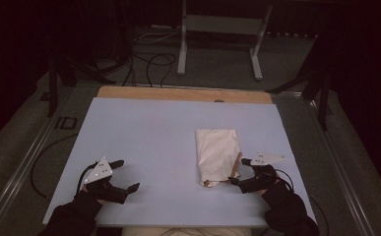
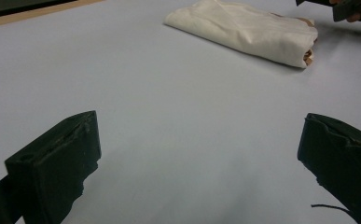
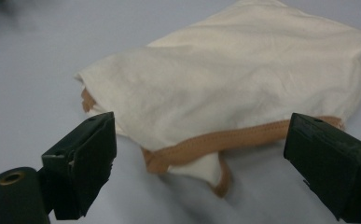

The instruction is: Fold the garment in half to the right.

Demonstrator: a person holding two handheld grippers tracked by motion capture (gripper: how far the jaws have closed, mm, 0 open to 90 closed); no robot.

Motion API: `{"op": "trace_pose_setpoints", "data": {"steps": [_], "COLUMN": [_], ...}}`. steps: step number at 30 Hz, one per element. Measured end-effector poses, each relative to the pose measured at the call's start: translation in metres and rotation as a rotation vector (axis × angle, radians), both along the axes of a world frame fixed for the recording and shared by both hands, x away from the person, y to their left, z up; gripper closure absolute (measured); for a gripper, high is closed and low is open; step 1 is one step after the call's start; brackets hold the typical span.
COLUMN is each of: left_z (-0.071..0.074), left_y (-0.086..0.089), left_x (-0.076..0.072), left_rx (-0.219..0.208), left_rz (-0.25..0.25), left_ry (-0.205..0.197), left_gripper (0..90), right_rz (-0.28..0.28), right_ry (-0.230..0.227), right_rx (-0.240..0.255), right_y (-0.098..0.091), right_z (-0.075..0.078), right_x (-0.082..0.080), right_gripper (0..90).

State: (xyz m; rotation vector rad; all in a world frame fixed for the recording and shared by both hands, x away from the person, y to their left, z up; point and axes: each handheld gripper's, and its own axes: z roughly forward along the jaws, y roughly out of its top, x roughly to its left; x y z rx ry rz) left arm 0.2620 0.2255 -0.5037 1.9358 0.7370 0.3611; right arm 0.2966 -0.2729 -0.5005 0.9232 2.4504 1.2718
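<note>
one folded cream cloth bag [image 1: 217, 155] with tan straps, lying flat on the pale worktop [image 1: 148, 147], right of the middle and toward the near edge. folded into a narrow oblong, long side running away from the person, open end with the tan trim [image 3: 225, 140] turned toward the near right. probably laid that way so the strap edge faces the right hand.

two tongs, one per hand. right tongs [image 1: 237, 171] just beside the bag's near right edge, jaws spread wide and gripping nothing, aimed at the tan strap; from the right gripper view, the strap and a loose loop [image 3: 222, 179] sit between the two black jaws but not touched by either. looks like a reach lined up to pinch the strap or the hem, low to the worktop so the lower jaw can slide under the fabric.

left tongs [image 1: 124, 176] well apart from the bag, near the worktop's left front, jaws also wide and empty, hovering over bare surface. likely parked there to stay clear until a second grip is called for. from the left gripper view, bag [image 2: 248, 30] seen far ahead, with the other hand at its end.

count: one bag, two straps at most visible as tan bands, two tongs, one worktop.
</note>
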Motion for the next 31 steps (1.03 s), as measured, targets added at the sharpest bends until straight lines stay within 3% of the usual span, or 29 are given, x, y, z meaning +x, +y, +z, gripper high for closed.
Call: {"op": "trace_pose_setpoints", "data": {"steps": [12,16,23,31], "left_z": [0.0,0.001,0.0,0.0], "left_y": [0.002,0.003,0.001,0.001], "left_x": [-0.001,0.0,0.0,0.0], "left_rx": [-0.004,-0.009,-0.005,-0.005], "left_rz": [0.008,0.012,0.008,0.009], "left_ry": [-0.007,-0.009,-0.01,-0.012], "left_gripper": [0.4,0.4,0.4,0.4], "right_rz": [-0.029,-0.053,-0.073,-0.057], "right_ry": [-0.016,-0.015,-0.036,-0.039], "right_rx": [-0.059,-0.041,-0.036,-0.05], "right_y": [-0.006,-0.013,-0.012,-0.009], "right_z": [-0.01,-0.011,-0.011,-0.011], "right_x": [-0.022,-0.028,-0.026,-0.025], "right_gripper": [9.6,9.6,9.6,9.6]}}
